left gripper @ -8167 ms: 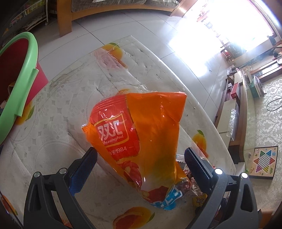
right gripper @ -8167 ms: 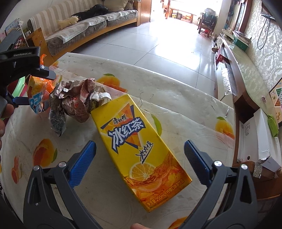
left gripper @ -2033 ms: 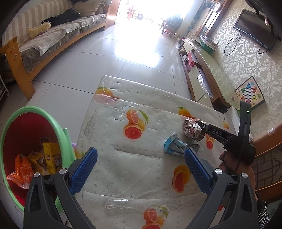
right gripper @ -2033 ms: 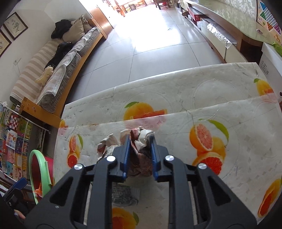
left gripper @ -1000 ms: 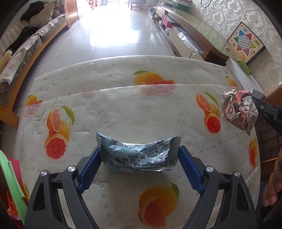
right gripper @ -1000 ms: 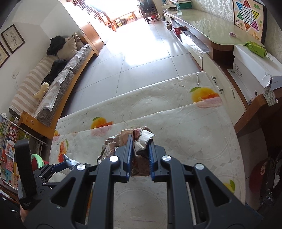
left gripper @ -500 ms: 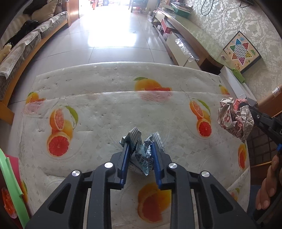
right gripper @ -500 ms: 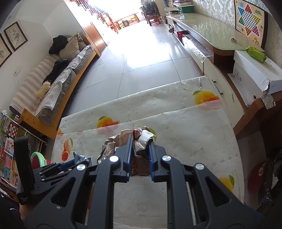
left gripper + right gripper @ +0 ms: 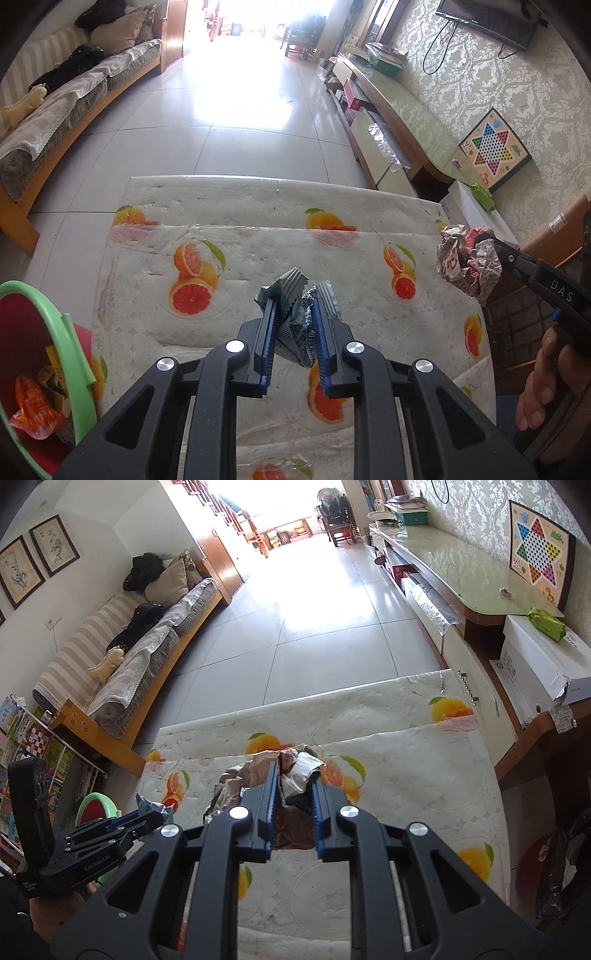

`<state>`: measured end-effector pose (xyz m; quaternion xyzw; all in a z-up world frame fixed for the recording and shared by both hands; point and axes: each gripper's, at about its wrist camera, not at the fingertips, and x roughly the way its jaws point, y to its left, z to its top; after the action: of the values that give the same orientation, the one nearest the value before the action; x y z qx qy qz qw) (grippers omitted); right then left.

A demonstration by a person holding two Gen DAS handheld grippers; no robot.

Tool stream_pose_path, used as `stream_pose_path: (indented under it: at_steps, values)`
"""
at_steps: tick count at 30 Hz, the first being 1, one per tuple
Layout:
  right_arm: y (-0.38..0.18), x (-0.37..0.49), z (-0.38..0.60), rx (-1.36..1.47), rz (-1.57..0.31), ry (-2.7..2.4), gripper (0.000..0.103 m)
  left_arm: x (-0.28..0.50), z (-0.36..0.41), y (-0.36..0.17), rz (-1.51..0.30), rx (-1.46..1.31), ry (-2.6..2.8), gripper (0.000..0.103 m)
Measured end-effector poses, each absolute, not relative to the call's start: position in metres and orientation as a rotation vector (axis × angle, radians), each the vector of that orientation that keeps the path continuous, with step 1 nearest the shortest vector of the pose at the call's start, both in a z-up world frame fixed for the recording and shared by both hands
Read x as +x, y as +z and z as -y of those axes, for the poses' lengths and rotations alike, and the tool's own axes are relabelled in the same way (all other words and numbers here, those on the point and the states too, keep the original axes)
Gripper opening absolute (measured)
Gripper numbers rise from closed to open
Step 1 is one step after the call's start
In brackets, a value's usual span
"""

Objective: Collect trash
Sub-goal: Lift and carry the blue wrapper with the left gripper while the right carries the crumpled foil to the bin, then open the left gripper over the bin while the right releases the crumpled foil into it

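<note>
My left gripper point(image 9: 293, 325) is pinching the light, crinkly blue wrapper point(image 9: 295, 314) mid-body; my right gripper point(image 9: 293, 797) is clamping the soft foil wad point(image 9: 255, 775)

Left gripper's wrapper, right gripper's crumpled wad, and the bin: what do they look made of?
Wrapper: seemingly thin metallised plastic film, silvery with printed text, zigzag-crimped ends. Crumpled wad: likely foil-lined packaging, shiny silver inside, red print, holding sharp creases. Bin: apparently moulded plastic, smooth green rim, red inside.
</note>
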<state>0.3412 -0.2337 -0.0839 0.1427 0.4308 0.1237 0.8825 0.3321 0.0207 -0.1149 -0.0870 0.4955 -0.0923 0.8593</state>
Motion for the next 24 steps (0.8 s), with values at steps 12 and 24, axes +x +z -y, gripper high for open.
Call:
stream_pose_path:
  at_steps: [12,24]
  values:
    - [-0.033,0.299,0.119,0.206,-0.851,0.463,0.016,0.255,-0.138,-0.048,-0.906,-0.236,-0.011,0.017]
    - [-0.015,0.271,-0.019,0.063,-0.849,0.662,0.016,0.190,-0.260,-0.054,-0.891,-0.354,0.159,0.017]
